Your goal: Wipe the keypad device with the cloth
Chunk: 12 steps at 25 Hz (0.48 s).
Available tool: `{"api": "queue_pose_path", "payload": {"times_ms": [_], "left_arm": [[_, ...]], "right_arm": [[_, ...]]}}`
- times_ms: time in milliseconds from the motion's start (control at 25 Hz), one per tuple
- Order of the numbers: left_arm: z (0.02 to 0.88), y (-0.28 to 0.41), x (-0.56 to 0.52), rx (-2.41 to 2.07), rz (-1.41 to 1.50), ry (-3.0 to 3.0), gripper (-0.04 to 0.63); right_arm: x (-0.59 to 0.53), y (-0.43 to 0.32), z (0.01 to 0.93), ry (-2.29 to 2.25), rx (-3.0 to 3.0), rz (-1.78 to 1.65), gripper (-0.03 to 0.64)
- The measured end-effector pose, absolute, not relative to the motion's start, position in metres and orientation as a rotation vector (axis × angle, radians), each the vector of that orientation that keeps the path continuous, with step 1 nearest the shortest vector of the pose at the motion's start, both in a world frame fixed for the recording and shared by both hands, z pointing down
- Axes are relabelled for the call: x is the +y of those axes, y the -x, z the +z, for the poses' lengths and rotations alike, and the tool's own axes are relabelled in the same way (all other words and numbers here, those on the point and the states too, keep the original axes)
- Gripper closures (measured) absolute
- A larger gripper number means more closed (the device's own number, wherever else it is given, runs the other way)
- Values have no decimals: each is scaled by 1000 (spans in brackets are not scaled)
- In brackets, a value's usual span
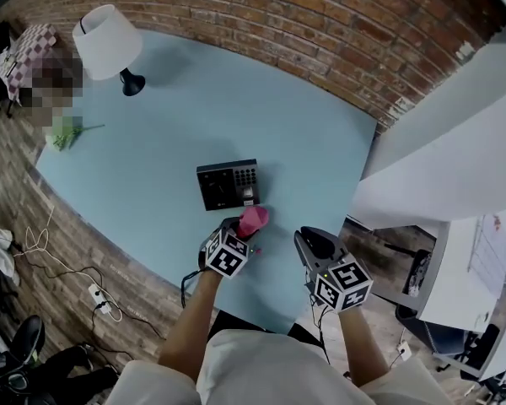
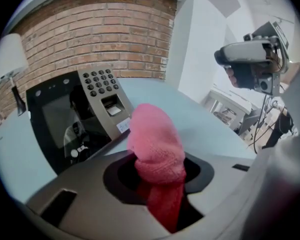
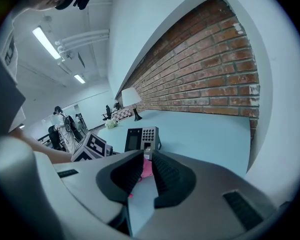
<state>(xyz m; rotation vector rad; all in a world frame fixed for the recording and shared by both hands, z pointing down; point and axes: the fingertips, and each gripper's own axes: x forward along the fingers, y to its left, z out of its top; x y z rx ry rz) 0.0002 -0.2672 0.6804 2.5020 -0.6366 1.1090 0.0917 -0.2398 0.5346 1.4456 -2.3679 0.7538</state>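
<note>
1. Head view:
   - A keypad device (image 1: 228,184) lies flat on a light blue table (image 1: 169,116) that stands against a brick wall (image 1: 320,32).
   - The left gripper (image 1: 246,226) is clamped on a bunched pink cloth (image 1: 254,219). The cloth sits just beside the device's near right corner, and whether they touch cannot be told.
   - The right gripper (image 1: 308,241) is to the right over the table's near edge, apart from the device and the cloth.
   - A white lamp (image 1: 107,40) stands at the far left of the table, with a small green plant (image 1: 65,132) near the left edge.

2. Left gripper view:
   - The jaws are pressed together on the cloth (image 2: 157,146), which sticks up from between them as a rounded wad.
   - Right behind it is the device (image 2: 80,114), with a dark screen on the left and a button pad on the right.
   - The right gripper (image 2: 250,64) is in the air at the upper right.

3. Right gripper view:
   - The jaws stand a little apart with a narrow gap, and nothing is held between them.
   - Through the gap a bit of the cloth (image 3: 146,168) shows, with the device (image 3: 142,138) further off on the table.
   - The left gripper's marker cube (image 3: 92,148) is to the left.
   - The lamp (image 3: 131,98) stands far back beside the wall.
</note>
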Motion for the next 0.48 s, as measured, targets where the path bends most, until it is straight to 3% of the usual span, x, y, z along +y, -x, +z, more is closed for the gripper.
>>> {"api": "queue_pose_path", "payload": {"times_ms": [480], "left_arm": [[657,31,-212,-1050,805,-2477,416]], "right_arm": [[-219,-105,502,-1453,-2413,588,540]]}}
